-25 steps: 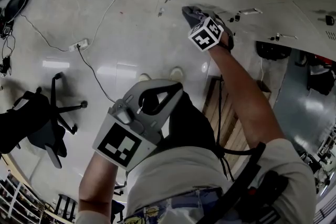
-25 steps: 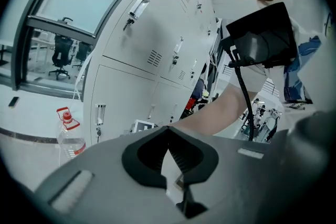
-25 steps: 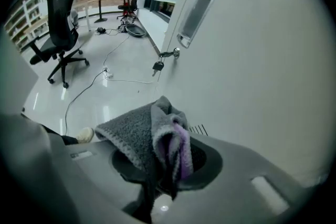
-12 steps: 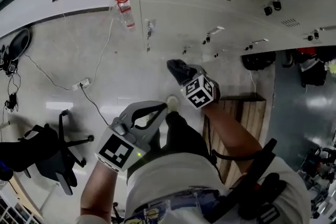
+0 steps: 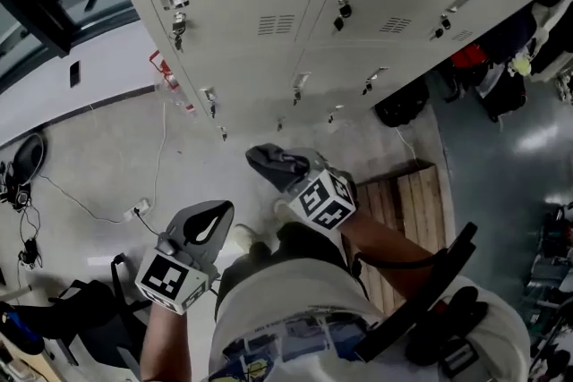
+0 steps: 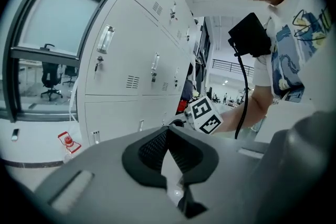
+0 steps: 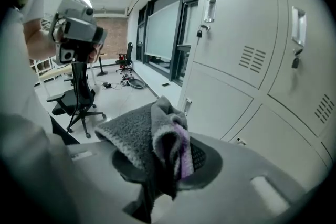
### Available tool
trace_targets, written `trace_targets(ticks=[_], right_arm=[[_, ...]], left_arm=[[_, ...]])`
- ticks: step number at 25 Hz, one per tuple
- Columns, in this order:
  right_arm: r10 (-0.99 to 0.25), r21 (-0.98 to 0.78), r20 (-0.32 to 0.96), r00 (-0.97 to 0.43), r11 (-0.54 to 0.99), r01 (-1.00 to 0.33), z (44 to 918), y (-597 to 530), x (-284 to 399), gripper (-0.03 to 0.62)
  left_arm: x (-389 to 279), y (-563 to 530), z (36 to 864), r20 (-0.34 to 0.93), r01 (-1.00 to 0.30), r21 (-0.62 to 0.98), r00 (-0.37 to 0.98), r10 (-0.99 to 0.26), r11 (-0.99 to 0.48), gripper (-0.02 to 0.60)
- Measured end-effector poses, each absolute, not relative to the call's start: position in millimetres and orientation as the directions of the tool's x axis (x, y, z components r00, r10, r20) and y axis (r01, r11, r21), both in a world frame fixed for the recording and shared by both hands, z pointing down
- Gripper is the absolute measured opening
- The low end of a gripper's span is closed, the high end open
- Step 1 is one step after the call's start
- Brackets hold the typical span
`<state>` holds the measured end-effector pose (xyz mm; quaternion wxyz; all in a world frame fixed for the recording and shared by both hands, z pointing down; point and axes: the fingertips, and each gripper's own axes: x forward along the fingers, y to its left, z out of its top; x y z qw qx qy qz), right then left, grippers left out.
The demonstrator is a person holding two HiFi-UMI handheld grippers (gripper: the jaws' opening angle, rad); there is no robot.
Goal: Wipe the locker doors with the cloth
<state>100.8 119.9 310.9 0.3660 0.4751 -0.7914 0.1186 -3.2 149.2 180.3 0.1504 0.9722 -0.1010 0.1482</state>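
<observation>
The grey locker doors (image 5: 269, 4) with handles and keys fill the top of the head view. They also show in the left gripper view (image 6: 136, 50) and the right gripper view (image 7: 247, 34). My right gripper (image 5: 295, 177) is held in front of the lower doors, apart from them, and is shut on a folded grey cloth (image 5: 270, 162). The cloth (image 7: 152, 136) bulges out of the right gripper (image 7: 169, 150), with a purple edge. My left gripper (image 5: 218, 212) hangs low at my left, shut with nothing in it; its fingertips meet (image 6: 167, 131).
A plastic bottle with a red cap (image 5: 165, 71) stands at the lockers' left end. A wooden pallet (image 5: 403, 201) lies below my right arm, with dark bags (image 5: 403, 103) beside it. A power strip and cables (image 5: 139, 208) lie on the floor near an office chair (image 7: 79, 92).
The head view has swung up, so more of the lockers shows. My right gripper with the cloth has dropped lower and left in the view. The left gripper has sunk toward the bottom left.
</observation>
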Motion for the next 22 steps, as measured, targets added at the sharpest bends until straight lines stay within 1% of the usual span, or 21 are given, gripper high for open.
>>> trace_targets(ticks=[5, 12, 19, 22], right_arm=[[-0.701, 0.142, 0.644, -0.308, 0.505, -0.852, 266.0, 151.5, 91.0, 0.089], [-0.748, 0.141, 0.592, -0.3, 0.463, -0.875, 220.5, 184.3, 75.8, 0.089], [-0.75, 0.137, 0.602, -0.275, 0.436, -0.89, 202.6, 221.4, 61.0, 0.089], [-0.746, 0.138, 0.602, -0.284, 0.448, -0.883, 198.6, 234.9, 52.6, 0.089]], left_arm=[[-12.9, 169.1, 163.6, 0.314, -0.237, 0.26, 0.938, -0.15, -0.936, 0.002], [-27.2, 190.5, 151.7, 0.308, -0.173, 0.243, 0.947, -0.093, -0.955, 0.002], [-26.2, 217.5, 164.0, 0.278, -0.076, 0.268, 0.961, 0.002, -0.96, 0.003], [-22.9, 227.8, 161.2, 0.262, -0.055, 0.259, 0.965, 0.016, -0.964, 0.002]])
